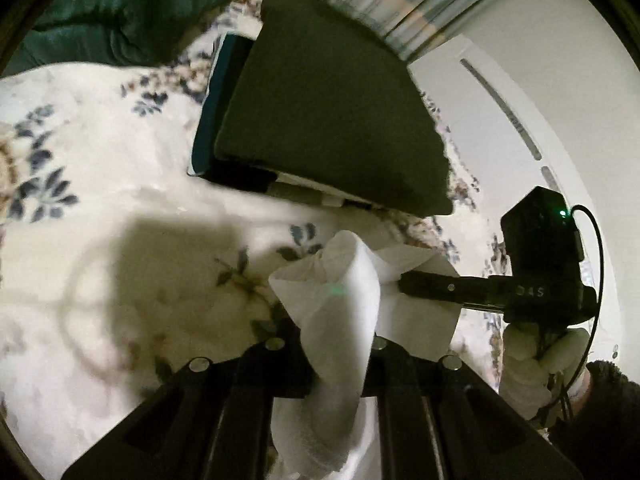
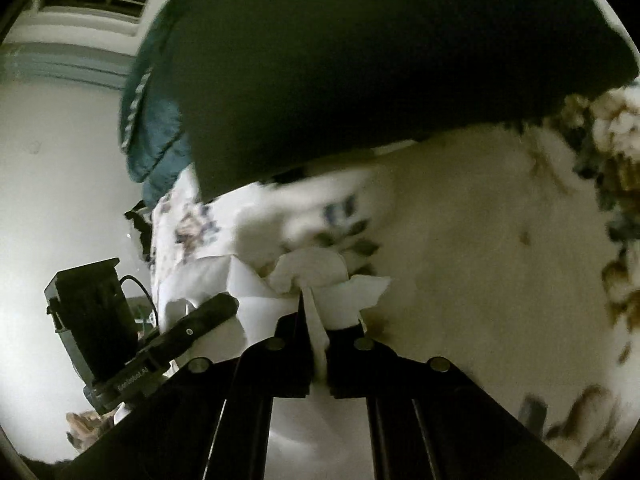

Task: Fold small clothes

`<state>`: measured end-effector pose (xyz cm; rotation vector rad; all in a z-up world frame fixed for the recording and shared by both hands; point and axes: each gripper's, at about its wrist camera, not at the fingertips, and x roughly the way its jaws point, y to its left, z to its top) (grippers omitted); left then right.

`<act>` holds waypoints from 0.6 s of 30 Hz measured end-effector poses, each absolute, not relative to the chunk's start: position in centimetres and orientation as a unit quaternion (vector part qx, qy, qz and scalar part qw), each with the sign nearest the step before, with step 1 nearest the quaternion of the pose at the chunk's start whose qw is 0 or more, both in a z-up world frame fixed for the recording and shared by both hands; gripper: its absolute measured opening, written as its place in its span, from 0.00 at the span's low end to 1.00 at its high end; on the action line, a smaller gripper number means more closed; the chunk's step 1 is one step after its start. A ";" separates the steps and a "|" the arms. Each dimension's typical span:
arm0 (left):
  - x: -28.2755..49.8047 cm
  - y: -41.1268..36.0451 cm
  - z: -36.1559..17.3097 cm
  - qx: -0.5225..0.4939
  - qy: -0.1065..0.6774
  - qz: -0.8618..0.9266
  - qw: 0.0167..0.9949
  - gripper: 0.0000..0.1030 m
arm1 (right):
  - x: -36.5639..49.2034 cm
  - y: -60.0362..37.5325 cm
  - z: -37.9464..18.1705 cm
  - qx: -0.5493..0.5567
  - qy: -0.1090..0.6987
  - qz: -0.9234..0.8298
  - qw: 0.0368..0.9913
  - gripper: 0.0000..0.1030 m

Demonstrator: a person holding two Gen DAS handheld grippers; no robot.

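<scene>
Both wrist views look down close over the floral bedspread point(image 1: 100, 152) — sharing the dark cushion point(image 2: 380, 60).

Floral bedspread point(image 1: 100, 168); dark cushion point(image 1: 332, 112) atop clothes.

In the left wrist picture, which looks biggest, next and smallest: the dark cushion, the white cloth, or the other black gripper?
1. Dark cushion, plainly the largest.
2. White cloth, though it hangs right at the camera, so nearness inflates it.
3. Right gripper, which looks smallest; the gap to the cloth is unsure.
</scene>
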<state>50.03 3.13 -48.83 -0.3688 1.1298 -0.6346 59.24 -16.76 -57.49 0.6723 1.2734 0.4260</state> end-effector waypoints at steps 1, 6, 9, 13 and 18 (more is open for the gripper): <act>49.2 3.5 -48.2 -0.174 0.518 -0.296 0.783 0.08 | 58.0 -17.2 -56.0 0.301 0.572 0.196 0.737 0.05; 44.2 4.6 -45.1 -0.173 0.497 -0.296 0.797 0.10 | 52.3 -17.7 -51.2 0.281 0.549 0.213 0.758 0.05; 40.9 4.6 -44.2 -0.170 0.500 -0.294 0.797 0.12 | 47.2 -17.8 -49.5 0.268 0.548 0.221 0.761 0.05; 35.1 6.0 -44.9 -0.179 0.527 -0.277 0.783 0.48 | 40.9 -17.1 -49.8 0.249 0.569 0.228 0.750 0.08; 27.2 9.9 -48.6 -0.233 0.594 -0.211 0.741 0.63 | 33.2 -15.9 -54.4 0.219 0.653 0.231 0.687 0.43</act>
